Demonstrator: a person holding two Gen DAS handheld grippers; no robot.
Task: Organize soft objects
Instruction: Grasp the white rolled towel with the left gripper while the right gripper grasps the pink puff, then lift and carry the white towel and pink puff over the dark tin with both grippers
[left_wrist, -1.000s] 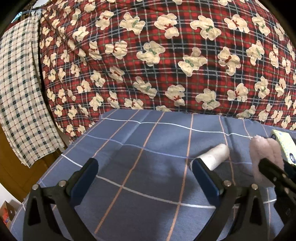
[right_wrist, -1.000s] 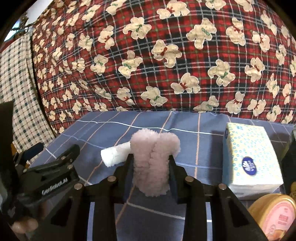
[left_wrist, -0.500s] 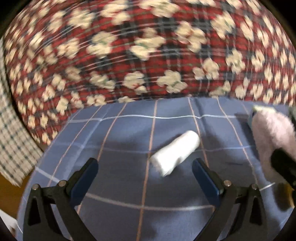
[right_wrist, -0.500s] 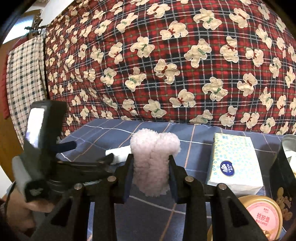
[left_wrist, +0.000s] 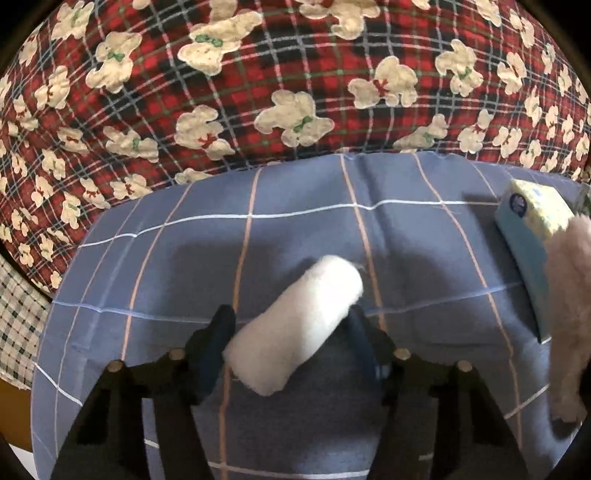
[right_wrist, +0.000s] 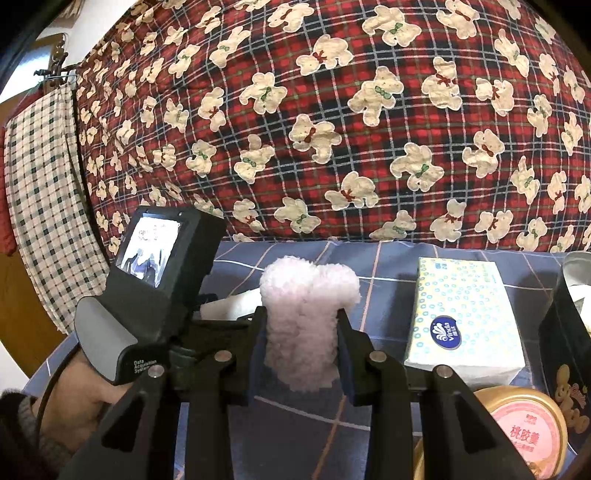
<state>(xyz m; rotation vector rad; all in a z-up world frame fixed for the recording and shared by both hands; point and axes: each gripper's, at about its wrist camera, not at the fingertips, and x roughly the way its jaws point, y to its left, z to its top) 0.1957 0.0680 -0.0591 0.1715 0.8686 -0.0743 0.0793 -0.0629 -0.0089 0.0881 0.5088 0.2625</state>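
We are looking at a bedroom in a home. A thick red plaid quilt (right_wrist: 332, 122) printed with cream teddy bears is piling up behind a blue checked bedsheet (left_wrist: 295, 229), which is covering the flat surface. A checked cloth (right_wrist: 40, 192) is hanging from a hook by a wooden door at the left. A tissue box (right_wrist: 461, 317) and a round pink-lidded tub (right_wrist: 524, 432) are sitting on the sheet.
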